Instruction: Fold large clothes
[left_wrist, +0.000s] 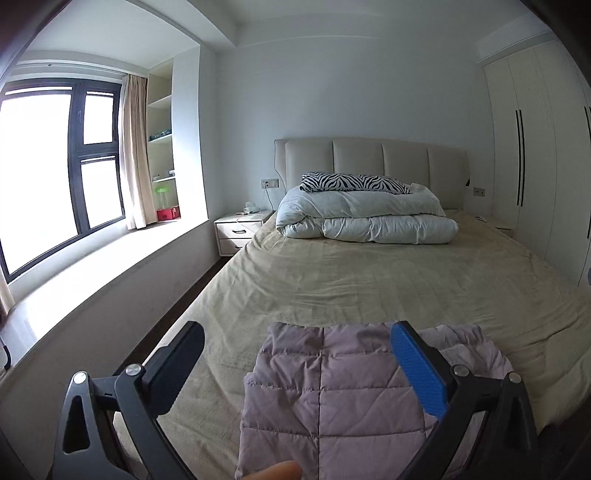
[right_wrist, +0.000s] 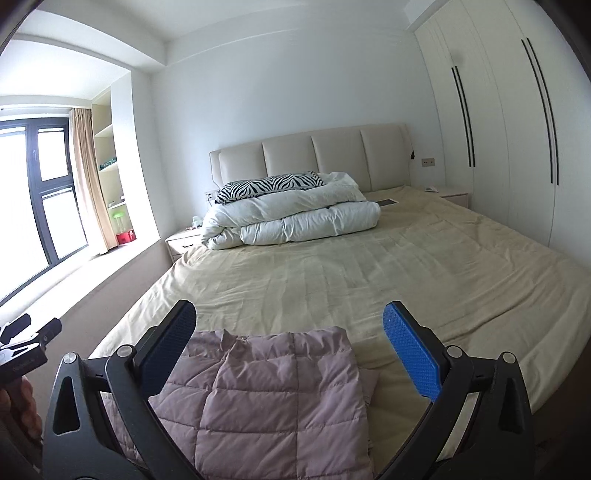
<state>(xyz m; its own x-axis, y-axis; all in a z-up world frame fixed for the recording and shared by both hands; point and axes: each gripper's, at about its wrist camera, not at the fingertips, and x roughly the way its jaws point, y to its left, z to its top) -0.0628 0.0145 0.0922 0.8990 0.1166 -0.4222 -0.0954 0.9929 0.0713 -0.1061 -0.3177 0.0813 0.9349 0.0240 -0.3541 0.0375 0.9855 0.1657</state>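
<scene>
Folded mauve quilted jacket on bed, near edge. Left gripper and right gripper: fingers released, spread wide, nothing held.

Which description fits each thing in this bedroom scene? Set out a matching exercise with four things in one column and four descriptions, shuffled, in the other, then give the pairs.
Things:
1. quilted jacket
2. zebra pillow
3. white duvet
4. left gripper

Descriptions:
A. lying on top of the duvet
B. jaws wide open, nothing between them
C. folded at the near end of the bed
D. rolled up by the headboard

Pairs: 1-C, 2-A, 3-D, 4-B
</scene>
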